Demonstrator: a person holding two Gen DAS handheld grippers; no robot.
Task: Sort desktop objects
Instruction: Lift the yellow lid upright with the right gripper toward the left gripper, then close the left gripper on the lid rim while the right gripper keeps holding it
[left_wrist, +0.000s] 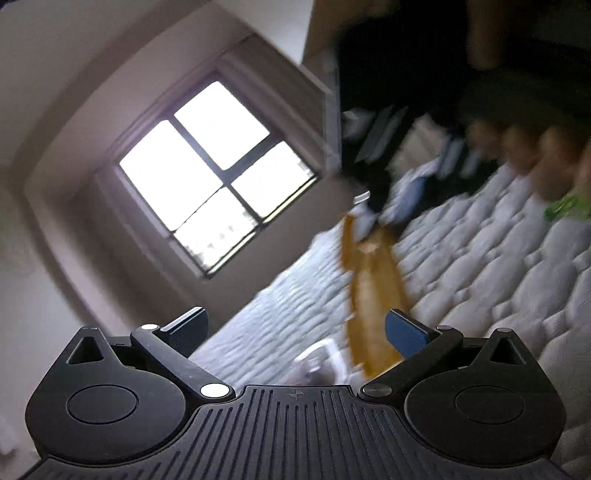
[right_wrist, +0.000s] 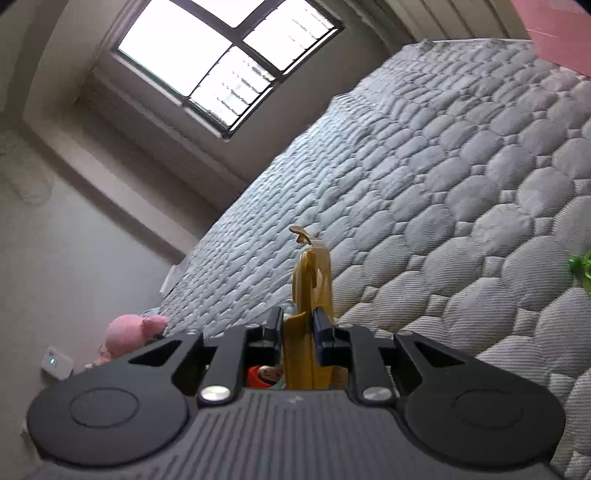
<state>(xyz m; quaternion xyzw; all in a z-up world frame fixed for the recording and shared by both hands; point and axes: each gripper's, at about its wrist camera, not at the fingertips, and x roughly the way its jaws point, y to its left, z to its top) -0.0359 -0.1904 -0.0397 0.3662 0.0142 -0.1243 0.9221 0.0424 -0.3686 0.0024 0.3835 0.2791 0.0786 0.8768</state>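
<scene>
The right hand-held gripper (right_wrist: 297, 334) is closed tight on a long yellow thing (right_wrist: 313, 280). It looks like a yellow bag or wrapper with a brown tip, but I cannot tell what it really is. The yellow thing sticks out past the fingers and is up in the air over the bed (right_wrist: 461, 177), with the window (right_wrist: 225, 55) beyond it.

The left hand-held gripper (left_wrist: 297, 328) is wide apart and holds nothing. In its view the same yellow thing (left_wrist: 373, 295) shows as a blurry streak, near the right finger (the whole view is smeared, so much of it is hard to read). A person's hand (left_wrist: 532, 147) shows at the top right, also blurry. There is a small green thing (left_wrist: 565, 208) at the edge, too unclear to name.

I think the step in hand is carrying: one thing is gripped and lifted. No tabletop, box or sorting spot shows in either view, so I cannot say where it should go or how far along the sorting is.

The next move needs a firm grip so the thin, floppy yellow thing does not slip, and a clear look at the place where it belongs before letting go. A pink soft toy (right_wrist: 135, 330) sits low by the wall, well apart from all this.
</scene>
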